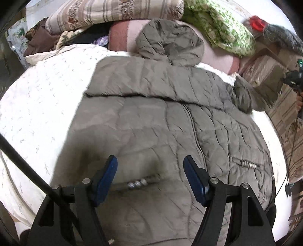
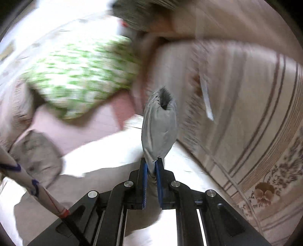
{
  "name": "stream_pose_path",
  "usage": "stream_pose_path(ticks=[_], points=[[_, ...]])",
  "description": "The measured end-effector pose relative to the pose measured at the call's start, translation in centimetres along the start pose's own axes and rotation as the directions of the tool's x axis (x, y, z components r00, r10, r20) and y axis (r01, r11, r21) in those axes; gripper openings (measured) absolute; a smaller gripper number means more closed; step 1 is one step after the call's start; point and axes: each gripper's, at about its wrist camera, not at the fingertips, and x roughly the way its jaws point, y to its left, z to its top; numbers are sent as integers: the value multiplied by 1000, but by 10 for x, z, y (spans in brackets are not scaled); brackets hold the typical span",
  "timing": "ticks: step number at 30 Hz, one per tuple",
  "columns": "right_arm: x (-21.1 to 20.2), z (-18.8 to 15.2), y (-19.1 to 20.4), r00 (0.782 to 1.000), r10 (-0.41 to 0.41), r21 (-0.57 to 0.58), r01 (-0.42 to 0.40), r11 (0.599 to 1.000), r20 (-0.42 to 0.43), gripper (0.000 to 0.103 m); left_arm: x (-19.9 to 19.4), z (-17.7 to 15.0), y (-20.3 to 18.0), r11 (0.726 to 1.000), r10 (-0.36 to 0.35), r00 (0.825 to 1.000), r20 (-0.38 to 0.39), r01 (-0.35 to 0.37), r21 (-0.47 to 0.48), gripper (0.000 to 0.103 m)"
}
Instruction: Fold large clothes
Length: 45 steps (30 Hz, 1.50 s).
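Jacket [image 1: 161, 121], grey-green and quilted, lies front-up on the white bed cover [image 1: 41, 98], zip running down its middle, hood [image 1: 170, 41] toward the pile of folded bedding [image 1: 113, 13] at the head edge. A green patterned quilt [image 1: 223, 28] sits at the far right corner of that pile.

The left gripper [image 1: 150, 179] hovers over the lower front of the jacket, near a pocket zip [image 1: 137, 183], jaws spread wide and holding nothing.

The right gripper [image 2: 151, 170] has its jaws pinched nearly together on the cuff [image 2: 160, 121], which stands puffed above the pads and hangs free of the bed. In the left view the sleeve [image 1: 244, 94] leaves the jacket's right shoulder toward the right edge of the bed, where a striped blanket [image 2: 246, 106] lies. The right view is blurred, so finer detail there cannot be told.

By its look the jacket is light, thick and springy: padding will push folds back open, and the smooth shell probably slides against the pads. A grip on a seam, cuff or hem should hold better than one on a puffed panel. The sleeve seems due to be laid across the chest; the free gripper could then take the hem or side seam on its own side. Bulk is likely to be the main trouble, so each fold may need pressing flat.
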Motion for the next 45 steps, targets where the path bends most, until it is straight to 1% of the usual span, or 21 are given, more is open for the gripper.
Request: stream_pose_path(ticks=[3,5,10,12,14,16,19,22,25,28,31,32,34,35,36,38,40,41,42,44,45], points=[[-31,-7,60,995,98,-70,-98,993,3,10,-6,16,17,998,56,995,79,-55,-17,71],[-43,-18,103,986,164,-119,-165,979,-19,10,-5,30,32,994,111,986,125,-108,-32,71],[-50,-63,221,945,302,-242,-324,915,-123,10,-1,41,80,974,217,952,214,-199,-103,71],[-48,-86,261,923,343,-283,-380,880,-173,10,9,34,107,959,269,939,215,-241,-149,71],[-41,-114,307,897,377,-327,-436,839,-229,10,20,34,126,940,317,935,156,-289,-182,71],[-32,-138,339,877,394,-354,-473,807,-275,10,23,39,139,936,323,936,140,-294,-196,71],[-14,-178,385,850,399,-386,-515,765,-343,9,14,46,144,934,325,928,181,-285,-216,71],[-4,-210,414,836,388,-414,-534,737,-387,9,8,51,142,934,337,916,219,-296,-201,71],[7,-234,429,829,370,-439,-542,717,-419,9,7,56,137,924,375,896,239,-340,-173,71],[24,-254,435,821,340,-452,-545,706,-459,11,8,61,138,928,366,902,230,-333,-170,71],[32,-267,434,828,310,-468,-530,707,-468,16,15,61,144,929,353,916,192,-319,-188,71],[29,-268,433,827,312,-476,-533,699,-468,22,17,61,148,928,349,921,176,-313,-201,71],[17,-267,431,812,337,-478,-561,676,-476,46,21,59,155,926,340,928,151,-302,-228,71],[10,-266,428,809,350,-481,-569,666,-472,63,21,59,158,925,335,931,145,-295,-241,71],[-1,-264,424,814,362,-495,-568,657,-454,69,21,58,160,924,327,935,140,-286,-253,71],[-21,-258,417,821,384,-526,-567,634,-422,68,20,57,164,927,301,944,133,-256,-275,71],[-33,-249,413,836,394,-542,-548,637,-382,67,19,56,164,928,286,949,135,-239,-286,71],[-36,-243,414,852,387,-551,-523,650,-353,57,18,56,164,928,285,949,136,-237,-287,71],[-36,-239,417,865,374,-557,-502,661,-335,41,18,55,163,928,285,949,136,-238,-286,71],[-23,-224,426,894,335,-539,-448,714,-299,36,20,55,161,931,284,950,133,-239,-277,71],[-16,-220,428,899,324,-523,-436,732,-295,36,20,55,160,931,285,949,131,-242,-273,71]])
